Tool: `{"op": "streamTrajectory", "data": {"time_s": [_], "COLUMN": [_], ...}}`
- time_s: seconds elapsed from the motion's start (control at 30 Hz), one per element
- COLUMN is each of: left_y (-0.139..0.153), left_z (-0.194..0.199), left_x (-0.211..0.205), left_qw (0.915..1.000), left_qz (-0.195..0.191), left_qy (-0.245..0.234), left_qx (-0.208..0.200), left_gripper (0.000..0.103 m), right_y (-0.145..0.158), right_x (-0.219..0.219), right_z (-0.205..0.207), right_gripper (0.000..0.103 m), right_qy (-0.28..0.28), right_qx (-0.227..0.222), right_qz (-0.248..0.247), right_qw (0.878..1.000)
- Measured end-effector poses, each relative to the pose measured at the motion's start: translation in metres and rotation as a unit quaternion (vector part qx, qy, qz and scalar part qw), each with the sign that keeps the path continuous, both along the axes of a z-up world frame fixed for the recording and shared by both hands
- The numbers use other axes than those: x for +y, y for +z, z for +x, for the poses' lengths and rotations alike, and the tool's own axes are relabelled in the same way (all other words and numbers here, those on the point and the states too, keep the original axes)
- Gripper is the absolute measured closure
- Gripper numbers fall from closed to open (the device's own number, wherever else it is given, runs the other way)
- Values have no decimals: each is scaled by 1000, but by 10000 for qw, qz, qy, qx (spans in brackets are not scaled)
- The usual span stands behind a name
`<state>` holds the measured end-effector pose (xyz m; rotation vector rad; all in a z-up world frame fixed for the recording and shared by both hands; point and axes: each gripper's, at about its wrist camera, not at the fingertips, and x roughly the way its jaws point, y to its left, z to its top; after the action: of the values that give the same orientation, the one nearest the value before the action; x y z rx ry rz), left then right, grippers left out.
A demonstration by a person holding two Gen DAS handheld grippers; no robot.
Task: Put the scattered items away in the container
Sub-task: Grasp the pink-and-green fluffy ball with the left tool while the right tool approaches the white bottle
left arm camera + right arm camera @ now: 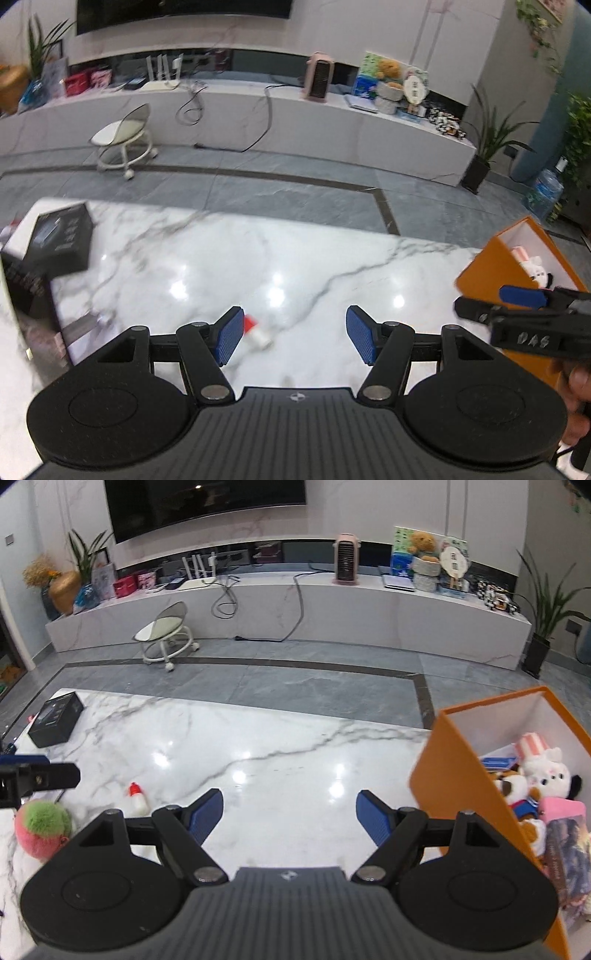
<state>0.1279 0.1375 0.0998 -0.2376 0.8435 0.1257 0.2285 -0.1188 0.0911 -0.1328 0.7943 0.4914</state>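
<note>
Left gripper [294, 334], seen from its own wrist camera above the white marbled table [207, 258]: blue pads spread apart, nothing between them, bare tabletop in the gap. Small white bottle with red cap [256, 330] lying on its side on the table, just beside the inner face of the left-hand pad, contact not discernible through blur. Right gripper [290, 818], from the right wrist view: pads likewise spread wide, empty, hovering over bare marble. Orange container [443, 775] with white interior standing at the right edge of the table, beside the right gripper; inside it, plush toys [546, 775], a pink item and a dark book-like item. Pink-and-green fuzzy ball [42, 827] resting on the table at far left of the right wrist view, near the bottle and below the tip of the left gripper. Black box [55, 720] lying flat at the far left corner of the table, well apart from the container.
</note>
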Motion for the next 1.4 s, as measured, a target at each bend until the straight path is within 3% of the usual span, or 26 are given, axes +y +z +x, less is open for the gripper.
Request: {"op": "streamTrajectory", "data": {"time_s": [0.2,0.5,0.67,0.87,1.03,1.3,1.4], "left_y": [-21,-48,-55,-61,-73,-88,-89], "left_z": [-18,-54,-63,-62,-55,-40,-36], "left_x": [30,46,60,82,86,76,69], "left_qw": [9995,9986,9986,9983,9972,9927,9942], "left_qz": [-59,99,164,123,374,790,616], "left_qy": [238,78,79,314,319,315,220], "left_qx": [191,517,492,468,564,858,850], "left_gripper": [29,29,29,29,28,14,14], "right_y": [-12,-32,-39,-46,-49,-52,-52], "right_x": [19,31,37,47,53,57,58], "right_z": [-7,-10,-13,-21,-26,-31,-31], "right_gripper": [22,22,22,21,21,21,21], "right_qy": [282,482,575,743,851,935,939], "right_qx": [-18,35,80,90,109,118,124], "right_qz": [-218,-526,-625,-719,-765,-779,-782], "right_qw": [9994,9974,9964,9946,9934,9925,9924]}}
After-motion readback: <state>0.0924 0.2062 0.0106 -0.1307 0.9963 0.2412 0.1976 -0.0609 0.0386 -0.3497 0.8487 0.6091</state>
